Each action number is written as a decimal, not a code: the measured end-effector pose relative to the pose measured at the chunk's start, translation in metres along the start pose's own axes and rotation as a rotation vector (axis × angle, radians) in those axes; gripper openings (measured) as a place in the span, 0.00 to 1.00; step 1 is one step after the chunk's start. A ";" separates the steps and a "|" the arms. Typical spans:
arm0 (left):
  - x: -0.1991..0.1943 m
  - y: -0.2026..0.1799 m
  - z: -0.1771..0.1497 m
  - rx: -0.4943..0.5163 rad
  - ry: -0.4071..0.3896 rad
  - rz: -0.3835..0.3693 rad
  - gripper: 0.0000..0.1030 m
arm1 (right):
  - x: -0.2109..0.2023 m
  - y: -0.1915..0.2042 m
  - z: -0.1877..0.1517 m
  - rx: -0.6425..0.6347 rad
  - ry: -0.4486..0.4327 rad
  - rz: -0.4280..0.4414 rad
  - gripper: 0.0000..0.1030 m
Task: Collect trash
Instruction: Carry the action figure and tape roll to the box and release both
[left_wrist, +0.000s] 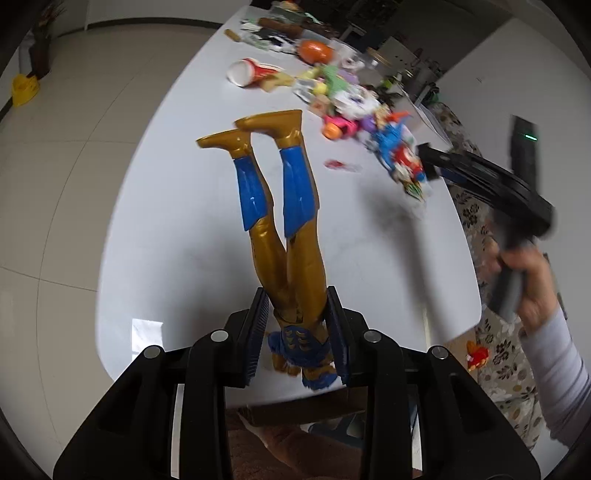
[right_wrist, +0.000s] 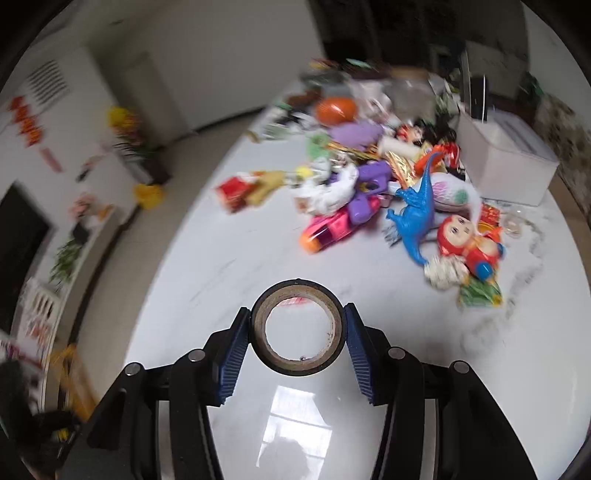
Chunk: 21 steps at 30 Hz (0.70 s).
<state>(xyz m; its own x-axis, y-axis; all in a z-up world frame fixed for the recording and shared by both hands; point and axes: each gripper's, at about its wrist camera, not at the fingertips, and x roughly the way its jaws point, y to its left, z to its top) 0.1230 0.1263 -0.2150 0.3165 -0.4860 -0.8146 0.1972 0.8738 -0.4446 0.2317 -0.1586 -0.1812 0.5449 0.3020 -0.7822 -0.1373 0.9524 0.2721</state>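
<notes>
Blurring hides much of the heap of toys and wrappers (right_wrist: 369, 177) on the white marble-look table (right_wrist: 221, 266), so few pieces read clearly. The left gripper (left_wrist: 297, 332) pinches the gold-and-blue plastic action figure (left_wrist: 280, 206) at the waist between narrowly set jaws; its head is cut off below the pads, its long axis running away from the camera, 2 gold boots pointing at the heap. The right gripper (right_wrist: 299, 328) clasps the black roll of tape (right_wrist: 299, 328) half-wide, hollow core facing the camera, above bare tabletop.
</notes>
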 end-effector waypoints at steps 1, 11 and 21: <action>0.001 -0.012 -0.012 0.010 0.002 0.003 0.30 | -0.017 0.005 -0.016 -0.013 -0.009 0.017 0.49; 0.048 -0.112 -0.148 0.103 0.138 -0.039 0.28 | -0.112 -0.025 -0.208 -0.077 0.112 0.058 0.49; 0.215 -0.105 -0.268 0.104 0.322 0.037 0.26 | -0.018 -0.111 -0.381 0.091 0.357 -0.067 0.50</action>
<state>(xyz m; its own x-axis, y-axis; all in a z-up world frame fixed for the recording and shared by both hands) -0.0789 -0.0648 -0.4430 0.0190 -0.4081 -0.9127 0.2896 0.8760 -0.3857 -0.0778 -0.2545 -0.4112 0.2254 0.2493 -0.9418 -0.0278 0.9680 0.2496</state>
